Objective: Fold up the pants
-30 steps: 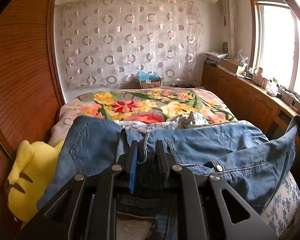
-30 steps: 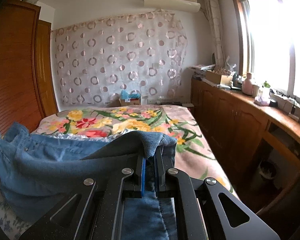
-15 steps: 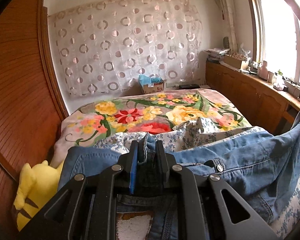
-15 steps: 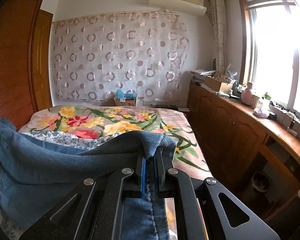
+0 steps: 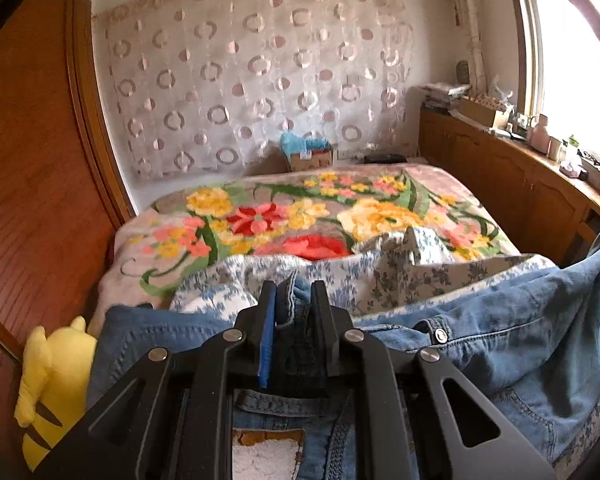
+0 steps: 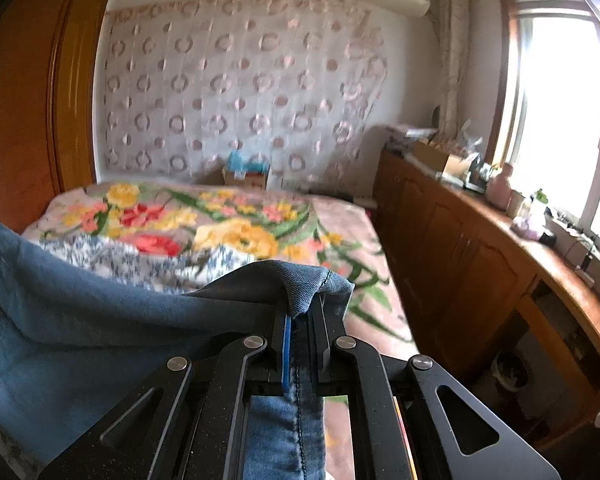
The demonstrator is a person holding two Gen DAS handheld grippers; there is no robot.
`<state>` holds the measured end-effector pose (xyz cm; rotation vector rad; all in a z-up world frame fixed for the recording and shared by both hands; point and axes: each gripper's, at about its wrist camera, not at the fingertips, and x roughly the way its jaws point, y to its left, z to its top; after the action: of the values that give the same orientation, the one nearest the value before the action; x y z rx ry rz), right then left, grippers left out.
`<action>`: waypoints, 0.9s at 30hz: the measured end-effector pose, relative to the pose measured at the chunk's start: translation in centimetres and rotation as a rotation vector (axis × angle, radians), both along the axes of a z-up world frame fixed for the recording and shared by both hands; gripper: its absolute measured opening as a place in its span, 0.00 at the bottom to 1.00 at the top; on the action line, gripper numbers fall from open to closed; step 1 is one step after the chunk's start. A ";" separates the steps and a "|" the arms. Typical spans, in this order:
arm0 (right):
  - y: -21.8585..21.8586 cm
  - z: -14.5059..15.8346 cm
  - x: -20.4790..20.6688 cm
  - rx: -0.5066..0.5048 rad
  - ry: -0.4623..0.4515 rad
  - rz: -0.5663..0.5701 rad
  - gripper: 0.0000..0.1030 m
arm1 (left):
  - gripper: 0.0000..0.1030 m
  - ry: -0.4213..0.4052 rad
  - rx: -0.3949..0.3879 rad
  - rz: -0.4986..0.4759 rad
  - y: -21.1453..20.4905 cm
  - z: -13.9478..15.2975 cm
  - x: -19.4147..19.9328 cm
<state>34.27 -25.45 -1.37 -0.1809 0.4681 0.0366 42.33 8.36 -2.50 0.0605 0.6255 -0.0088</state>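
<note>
Left wrist view: left gripper [image 5: 293, 300] clamped on jeans [image 5: 500, 332] waistband; right gripper [image 6: 302, 312] pinches jeans' edge, above floral bed [image 5: 300, 216].

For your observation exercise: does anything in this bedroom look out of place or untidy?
The small-flowered sheet lies rumpled in a heap on the flowery blanket, and a yellow soft toy is wedged between bed and wooden wall. The jeans hang, clamped in both grippers.
</note>
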 end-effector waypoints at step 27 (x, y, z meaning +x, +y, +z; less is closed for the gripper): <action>1.9 2.2 -9.3 0.076 0.073 0.103 0.53 | 0.77 0.055 -0.089 -0.152 -1.7 -1.9 -8.0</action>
<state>24.93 -23.59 0.79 -0.1287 0.5293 0.1617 34.30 6.67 -4.40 0.0220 0.6732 -0.1860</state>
